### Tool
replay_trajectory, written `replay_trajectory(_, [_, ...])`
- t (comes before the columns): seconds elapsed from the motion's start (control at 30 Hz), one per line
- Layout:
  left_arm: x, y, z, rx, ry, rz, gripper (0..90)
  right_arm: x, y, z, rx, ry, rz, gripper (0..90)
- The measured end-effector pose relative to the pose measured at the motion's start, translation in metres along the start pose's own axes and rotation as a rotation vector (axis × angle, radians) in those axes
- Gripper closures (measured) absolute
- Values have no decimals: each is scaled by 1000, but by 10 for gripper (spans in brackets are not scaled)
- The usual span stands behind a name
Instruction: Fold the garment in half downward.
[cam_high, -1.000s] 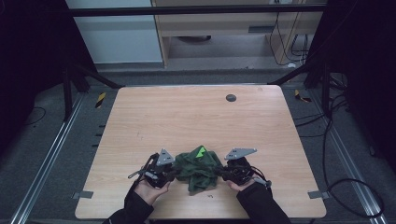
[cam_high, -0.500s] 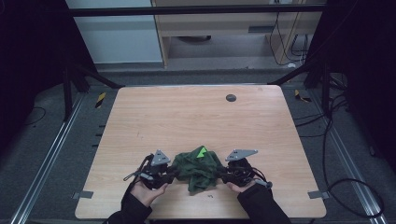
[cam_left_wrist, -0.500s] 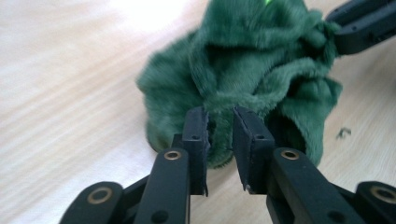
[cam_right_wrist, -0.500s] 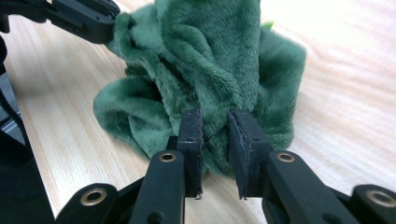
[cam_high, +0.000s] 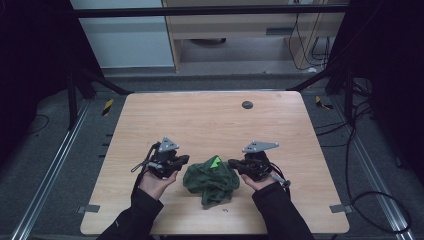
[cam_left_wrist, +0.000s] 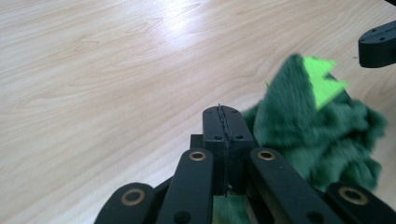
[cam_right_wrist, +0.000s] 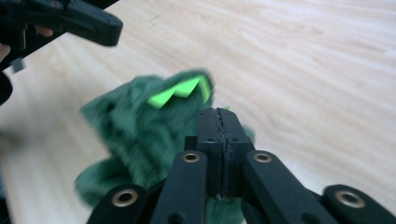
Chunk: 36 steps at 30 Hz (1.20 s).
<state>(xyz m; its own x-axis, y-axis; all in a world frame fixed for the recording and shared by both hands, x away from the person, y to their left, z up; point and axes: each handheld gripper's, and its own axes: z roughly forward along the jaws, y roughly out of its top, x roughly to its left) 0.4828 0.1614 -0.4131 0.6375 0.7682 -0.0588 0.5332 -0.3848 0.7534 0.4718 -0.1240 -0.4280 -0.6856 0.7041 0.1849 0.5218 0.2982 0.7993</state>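
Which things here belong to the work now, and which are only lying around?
In use:
- green cloth, crumpled between the two tongs
- left tongs, jaws closed
- right tongs, jaws closed
- table, which bears the cloth

Lying about:
- dark round spot near the table's far edge
- cables on the floor at the right
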Motion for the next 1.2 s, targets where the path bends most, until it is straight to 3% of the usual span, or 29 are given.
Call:
replay_trajectory(0.2, [-2, 9, 22, 23, -35, -2, 894, -14, 6, 20, 2, -24, 46, 900])
replay_trajectory(0.27, [-2, 8, 31, 47, -58, -4, 894, -16, 5, 24, 6, -21, 54, 900])
replay_trajectory(0.3, [-2, 6, 39, 67, -95, -12, 894, -16, 2, 30, 16, -5, 67, 900])
replay_trajectory(0.47, [-4, 2, 46, 95, -142, -19, 893, -13, -1, 39, 53, 11, 47, 900])
replay_trajectory(0.63, [-11, -2, 33, 87, -179, 10, 894, -2, -3, 39, 73, 53, 19, 899])
replay_trajectory(0.97, [-33, -25, 2, 92, -190, 89, 893, 18, -10, 23, 68, 103, -22, 894])
replay_trajectory(1.2, [-41, -41, -9, 105, -210, 99, 893, 28, -24, 14, 96, 125, -36, 885])
